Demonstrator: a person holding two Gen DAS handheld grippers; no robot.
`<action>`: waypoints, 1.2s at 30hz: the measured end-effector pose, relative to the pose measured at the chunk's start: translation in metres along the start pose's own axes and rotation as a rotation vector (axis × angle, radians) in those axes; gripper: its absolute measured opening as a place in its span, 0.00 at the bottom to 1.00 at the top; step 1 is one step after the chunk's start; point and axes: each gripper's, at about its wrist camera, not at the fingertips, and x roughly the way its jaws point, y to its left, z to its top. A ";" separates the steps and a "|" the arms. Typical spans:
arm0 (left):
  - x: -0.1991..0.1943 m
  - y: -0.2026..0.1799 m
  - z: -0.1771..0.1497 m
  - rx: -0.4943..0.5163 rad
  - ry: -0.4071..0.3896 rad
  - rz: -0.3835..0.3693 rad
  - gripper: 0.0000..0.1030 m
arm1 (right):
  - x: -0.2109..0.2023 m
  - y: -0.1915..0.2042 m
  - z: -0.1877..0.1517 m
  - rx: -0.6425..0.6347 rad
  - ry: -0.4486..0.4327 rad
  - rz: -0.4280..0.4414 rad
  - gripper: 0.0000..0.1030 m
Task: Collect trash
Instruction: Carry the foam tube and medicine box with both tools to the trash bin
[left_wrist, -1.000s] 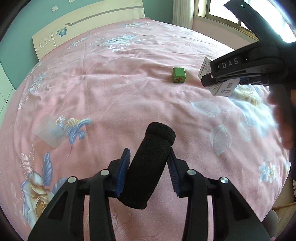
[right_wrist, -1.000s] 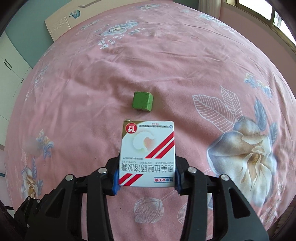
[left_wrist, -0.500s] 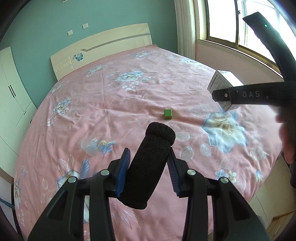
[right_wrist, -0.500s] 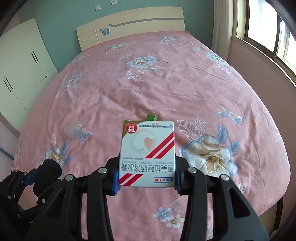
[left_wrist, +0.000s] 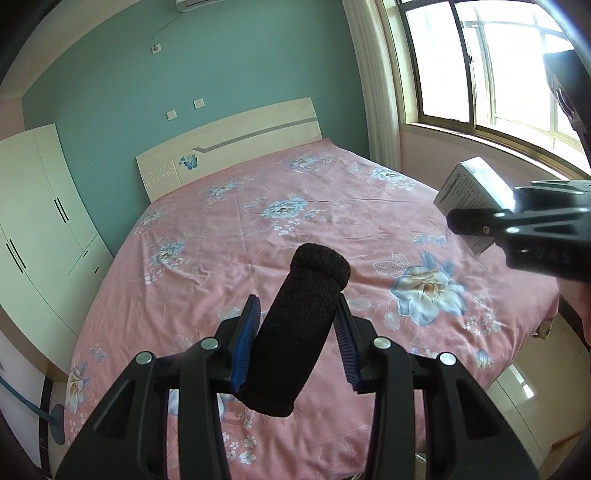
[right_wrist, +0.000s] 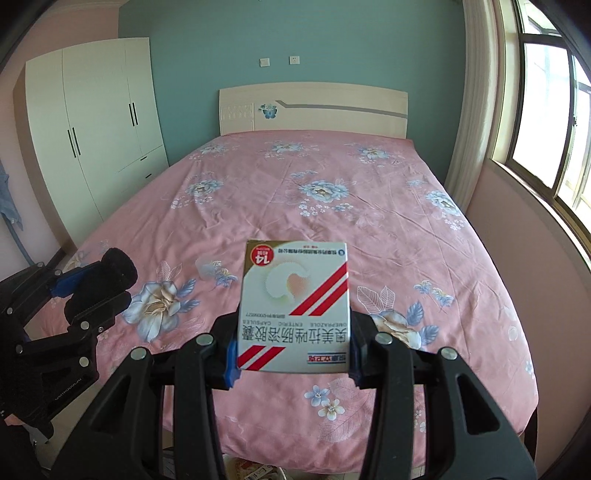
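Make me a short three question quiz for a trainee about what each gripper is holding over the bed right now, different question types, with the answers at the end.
1. True or false: the left gripper has its jaws closed on a black foam tube.
2. Multiple choice: what does the right gripper hold? A) a green cube B) a white medicine box with red stripes C) a plastic cup
3. Fill in: both grippers are held above a bed with a ____ floral bedsheet.

Key
1. True
2. B, the medicine box
3. pink
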 end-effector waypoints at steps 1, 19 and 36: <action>-0.008 -0.001 -0.002 0.001 -0.001 0.003 0.42 | -0.009 0.002 -0.004 -0.013 -0.005 0.006 0.43; -0.073 -0.011 -0.104 0.004 0.066 -0.004 0.42 | -0.081 0.021 -0.118 -0.179 0.034 0.073 0.43; -0.047 -0.030 -0.216 -0.020 0.228 -0.124 0.42 | -0.038 0.042 -0.259 -0.227 0.231 0.212 0.43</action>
